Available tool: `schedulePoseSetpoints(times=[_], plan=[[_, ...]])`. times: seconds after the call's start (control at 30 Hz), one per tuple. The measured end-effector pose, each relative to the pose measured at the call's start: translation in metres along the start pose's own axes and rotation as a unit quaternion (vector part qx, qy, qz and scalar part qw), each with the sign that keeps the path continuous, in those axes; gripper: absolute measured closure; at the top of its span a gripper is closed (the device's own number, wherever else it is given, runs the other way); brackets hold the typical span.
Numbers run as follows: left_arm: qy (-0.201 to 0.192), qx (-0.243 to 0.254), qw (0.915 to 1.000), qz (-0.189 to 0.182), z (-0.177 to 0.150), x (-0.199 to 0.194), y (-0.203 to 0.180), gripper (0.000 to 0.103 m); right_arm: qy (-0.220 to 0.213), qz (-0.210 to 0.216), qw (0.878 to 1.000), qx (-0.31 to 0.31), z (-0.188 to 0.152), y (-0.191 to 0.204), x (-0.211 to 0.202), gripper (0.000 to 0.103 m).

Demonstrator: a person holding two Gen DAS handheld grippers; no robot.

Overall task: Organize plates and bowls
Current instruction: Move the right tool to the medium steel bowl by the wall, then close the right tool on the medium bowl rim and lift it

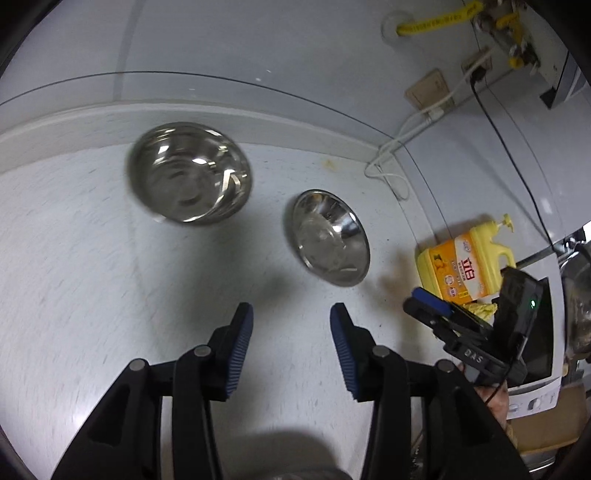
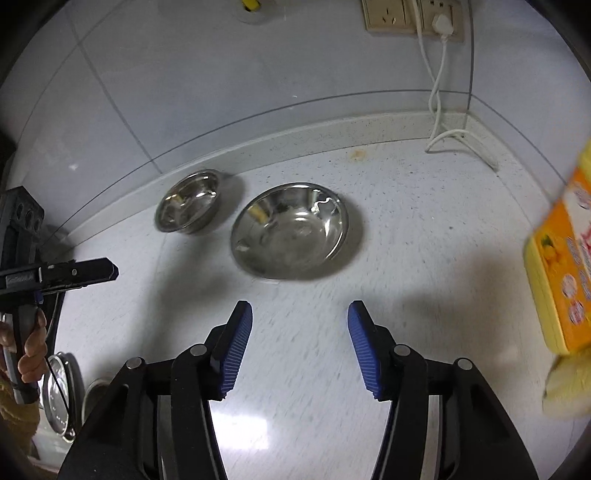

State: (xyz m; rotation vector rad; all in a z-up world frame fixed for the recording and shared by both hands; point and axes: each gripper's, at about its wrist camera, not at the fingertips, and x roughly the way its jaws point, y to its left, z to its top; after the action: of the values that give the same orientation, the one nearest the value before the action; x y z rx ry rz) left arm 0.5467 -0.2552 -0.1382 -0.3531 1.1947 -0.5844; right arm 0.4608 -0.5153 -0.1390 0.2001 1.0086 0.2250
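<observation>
A: Left to right, what's there?

B: left gripper (image 1: 291, 325) jaws spread wide, nothing between them, hovering over the white speckled surface (image 1: 74, 277). In the right wrist view it shows side-on at the far left, fingers apart too.

A: Bowls?

B: Two steel ones, both upright on the surface, near each other but not touching. The left-hand bowl (image 1: 190, 172) sits close to the backsplash (image 1: 55, 129), ahead and left of the left gripper. The second bowl (image 1: 330, 238) is further right and nearer the front, straight ahead of the right gripper (image 2: 300, 325).

A: Right gripper state?

B: Also wide open, empty, above bare surface just short of the second bowl.

A: Rest?

B: Yellow detergent bottle (image 1: 467, 264) at the right with a yellow sponge (image 2: 569, 384) beside it. White cable (image 2: 437, 92) runs down from a wall outlet (image 2: 441, 16) onto the surface's back corner. Some shiny metal ware low at the left edge of the right view; can't tell what it is.
</observation>
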Motion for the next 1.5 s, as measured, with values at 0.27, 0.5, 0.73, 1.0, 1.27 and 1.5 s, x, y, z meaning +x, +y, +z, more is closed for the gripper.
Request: schedulePoseSetpoints(times=[0.27,0.5,0.73,1.0,1.27,1.5], plan=[[0.016,0.005,0.9997,-0.02,0.036,0.058,0.001,0.061,0.008,0.03,0.999,0.023,0.024,-0.022,0.051,0.054],[0.023,0.005,0.9996,-0.015,0.053,0.097,-0.003,0.061,0.013,0.015,1.0,0.018,0.043,-0.026,0.079,0.054],[0.033,0.002,0.9994,-0.013,0.059,0.126,-0.009,0.061,0.025,0.006,1.0,0.017,0.054,-0.026,0.103,0.054],[0.045,-0.017,0.9982,-0.037,0.065,0.145,-0.002,0.074,0.038,-0.009,0.999,0.004,0.052,-0.022,0.117,0.079],[0.046,-0.005,0.9978,-0.048,0.058,0.134,-0.004,0.096,0.032,-0.027,0.999,0.005,0.045,-0.024,0.109,0.087],[0.054,-0.017,0.9965,-0.061,0.029,0.095,-0.013,0.096,0.027,-0.022,0.999,0.0,0.024,-0.009,0.07,0.087]])
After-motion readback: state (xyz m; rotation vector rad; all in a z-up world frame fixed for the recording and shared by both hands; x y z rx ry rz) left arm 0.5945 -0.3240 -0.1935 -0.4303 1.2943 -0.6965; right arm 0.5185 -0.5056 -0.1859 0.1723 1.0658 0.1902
